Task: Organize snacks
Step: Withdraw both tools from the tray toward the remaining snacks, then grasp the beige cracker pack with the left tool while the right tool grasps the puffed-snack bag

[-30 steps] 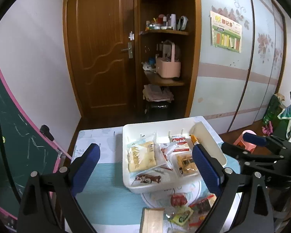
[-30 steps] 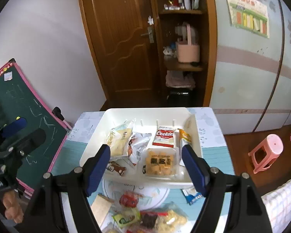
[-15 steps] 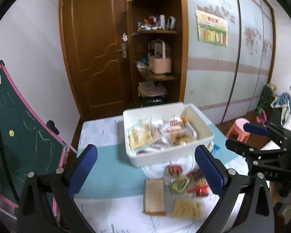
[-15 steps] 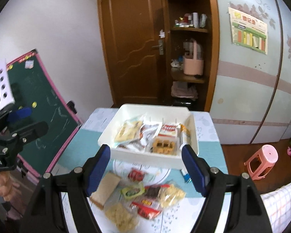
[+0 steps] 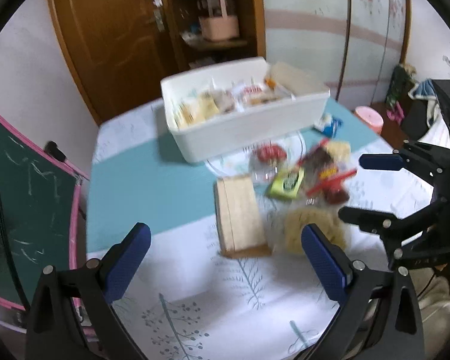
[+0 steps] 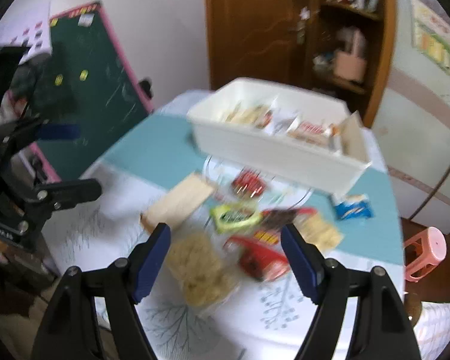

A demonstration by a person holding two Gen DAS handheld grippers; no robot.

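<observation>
On the left, the left gripper (image 5: 225, 261) is held wide apart and empty above the table (image 5: 141, 186). The tan packet (image 5: 240, 219) lies just ahead, well short of the white bin (image 5: 240, 132). Rightward, loose snacks (image 6: 240, 219) are framed by the right gripper (image 6: 225, 258), also spread, empty. One packet should be picked, not the pile. Since a second ago, both grippers have been drawn back from the bin.
</observation>
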